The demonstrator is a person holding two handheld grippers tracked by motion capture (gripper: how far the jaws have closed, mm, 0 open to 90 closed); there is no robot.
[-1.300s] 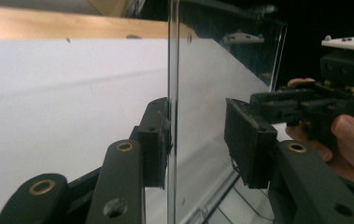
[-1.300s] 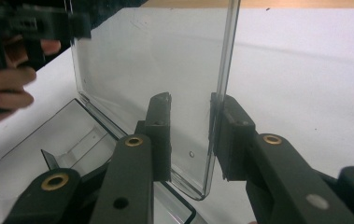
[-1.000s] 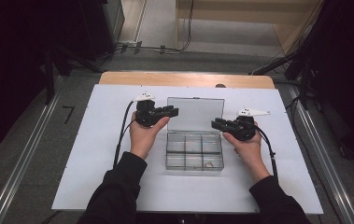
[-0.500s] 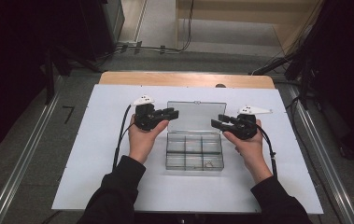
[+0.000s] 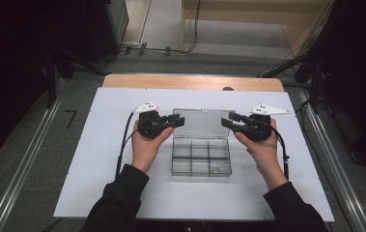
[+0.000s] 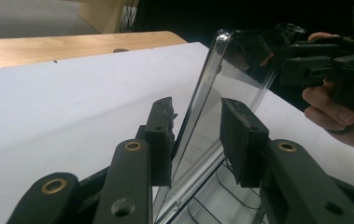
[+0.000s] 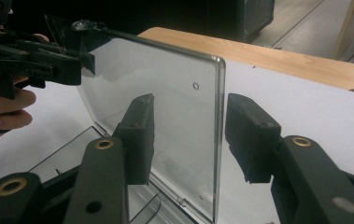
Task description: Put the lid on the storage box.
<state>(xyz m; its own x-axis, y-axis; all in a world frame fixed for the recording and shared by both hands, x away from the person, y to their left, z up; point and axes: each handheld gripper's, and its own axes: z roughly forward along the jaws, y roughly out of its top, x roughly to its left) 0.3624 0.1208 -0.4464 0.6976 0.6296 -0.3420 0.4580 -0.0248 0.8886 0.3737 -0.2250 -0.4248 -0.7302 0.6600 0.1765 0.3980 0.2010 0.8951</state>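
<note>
- A clear box lies in the middle of the white sheet that covers the table; every place below is given from this box.
- The box is divided into small compartments; a small item lies in the near right one, too small to tell what it is.
- Its lid stands raised at the box's far side, hinged there, close to upright.
- The left gripper is at the lid's left edge, held in the left hand just left of the box.
- In the left gripper view the lid's edge runs up between the two pads; the left pad looks close against it and the right pad stands off, so no firm pinch shows and I cannot tell whether it grips.
- The right gripper is at the lid's right edge, held in the right hand just right of the box.
- In the right gripper view the lid's edge stands between the pads with a gap on each side; the jaws are spread and clear of the plastic, having widened and then eased in a little within the last second.
- Beyond the sheet's far edge, behind the box, a strip of wooden tabletop shows.
</note>
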